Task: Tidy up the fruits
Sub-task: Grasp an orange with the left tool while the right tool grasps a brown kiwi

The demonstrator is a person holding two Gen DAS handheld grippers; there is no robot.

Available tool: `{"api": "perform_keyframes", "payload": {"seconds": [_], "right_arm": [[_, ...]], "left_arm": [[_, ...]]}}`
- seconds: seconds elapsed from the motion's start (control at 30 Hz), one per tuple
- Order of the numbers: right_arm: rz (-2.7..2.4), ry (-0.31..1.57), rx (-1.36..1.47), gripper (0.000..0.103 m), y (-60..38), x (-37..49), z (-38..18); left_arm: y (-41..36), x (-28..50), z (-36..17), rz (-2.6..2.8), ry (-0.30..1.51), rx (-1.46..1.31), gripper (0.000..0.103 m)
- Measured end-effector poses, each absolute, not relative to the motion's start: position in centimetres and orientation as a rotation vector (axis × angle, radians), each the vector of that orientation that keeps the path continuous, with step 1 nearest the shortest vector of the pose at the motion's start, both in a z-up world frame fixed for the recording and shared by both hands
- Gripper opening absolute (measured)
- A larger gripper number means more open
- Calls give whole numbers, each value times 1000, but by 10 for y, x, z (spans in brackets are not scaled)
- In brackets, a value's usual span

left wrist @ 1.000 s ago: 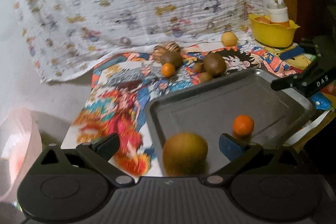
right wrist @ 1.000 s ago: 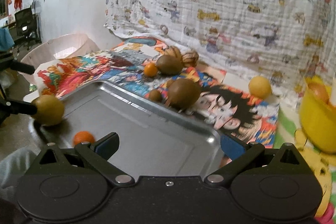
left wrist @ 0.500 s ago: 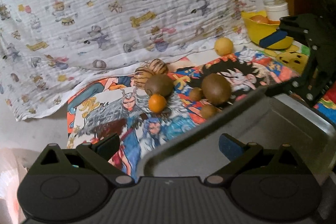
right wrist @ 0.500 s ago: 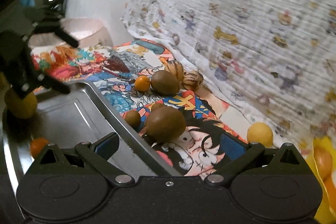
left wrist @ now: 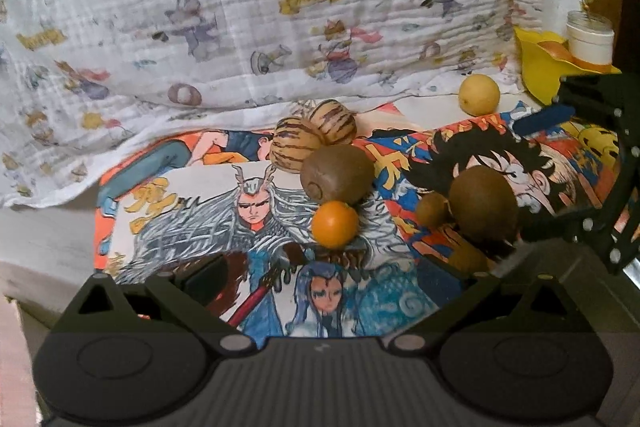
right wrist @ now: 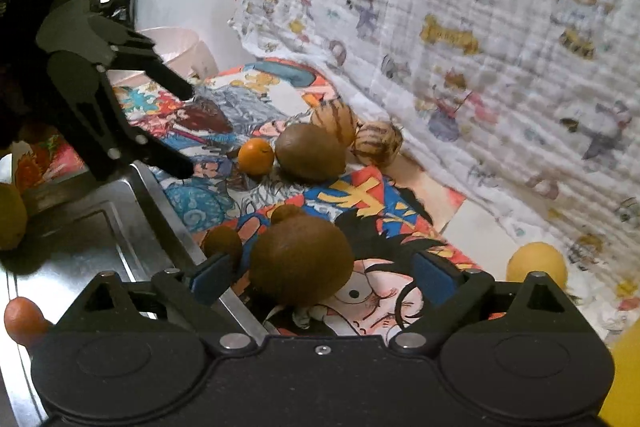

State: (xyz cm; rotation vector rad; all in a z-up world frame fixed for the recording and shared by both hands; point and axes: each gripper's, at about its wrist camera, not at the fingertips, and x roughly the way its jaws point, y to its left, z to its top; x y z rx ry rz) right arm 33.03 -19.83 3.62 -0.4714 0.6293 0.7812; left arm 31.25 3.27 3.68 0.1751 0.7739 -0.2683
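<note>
Two kiwis (left wrist: 337,174) (left wrist: 483,209), two striped melons (left wrist: 294,145) (left wrist: 333,125), two oranges (left wrist: 334,224) (right wrist: 22,319).

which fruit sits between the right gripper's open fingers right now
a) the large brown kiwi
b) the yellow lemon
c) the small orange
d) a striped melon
a: in the right wrist view the large brown kiwi lies between the closing jaws of the right gripper, whose pads do not yet press on it.

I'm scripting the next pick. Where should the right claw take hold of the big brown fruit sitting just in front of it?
Grip the big brown fruit across its widest middle, coming from above and behind. The closing right claw already brackets it, pads not touching; the round body offers no handle.
</note>
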Motion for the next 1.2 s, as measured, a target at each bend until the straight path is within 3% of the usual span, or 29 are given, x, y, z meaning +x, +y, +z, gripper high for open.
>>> {"api": "perform_keyframes", "payload": {"seconds": [0.37, 0.73, 0.97, 1.1, 1.2], "right_arm": [[826, 666, -503, 85, -188, 342, 20], [853, 679, -481, 78, -186, 349, 12], [868, 681, -462, 73, -185, 350, 10], [875, 687, -445, 70, -184, 350, 9], [874, 687, -446, 70, -183, 350, 9]], "left_arm": [[39, 346, 15, -310, 800, 96, 94], [44, 359, 8, -333, 807, 35, 66], [39, 362, 6, -357, 808, 35, 55], [35, 362, 6, -370, 806, 37, 40], [35, 363, 6, -367, 798, 38, 38]]}}
